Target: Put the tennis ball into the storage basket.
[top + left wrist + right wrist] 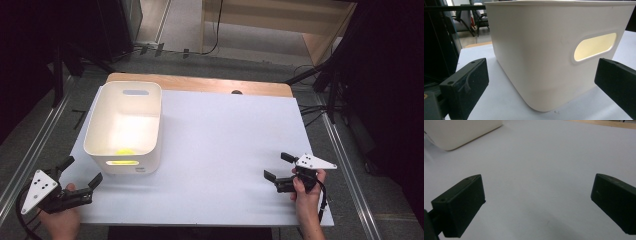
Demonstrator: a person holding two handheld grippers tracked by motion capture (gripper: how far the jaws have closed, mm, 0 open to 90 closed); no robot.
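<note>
A cream plastic bin (125,125) with handle slots stands on the left part of the white table top (225,150). Something yellow (125,150) lies at its bottom near the front wall and glows through the front slot. My left gripper (80,171) is open at the table's front left corner, just short of the bin's near corner (544,75), with nothing between its jaws. My right gripper (277,166) hangs open over bare table at the front right; the bin's corner (456,132) is far off at the upper left of the right gripper view.
A wooden strip (200,84) runs along the table's far edge. Metal rails (30,150) flank the table on both sides. Cables and a wooden cabinet (280,20) sit on the floor beyond.
</note>
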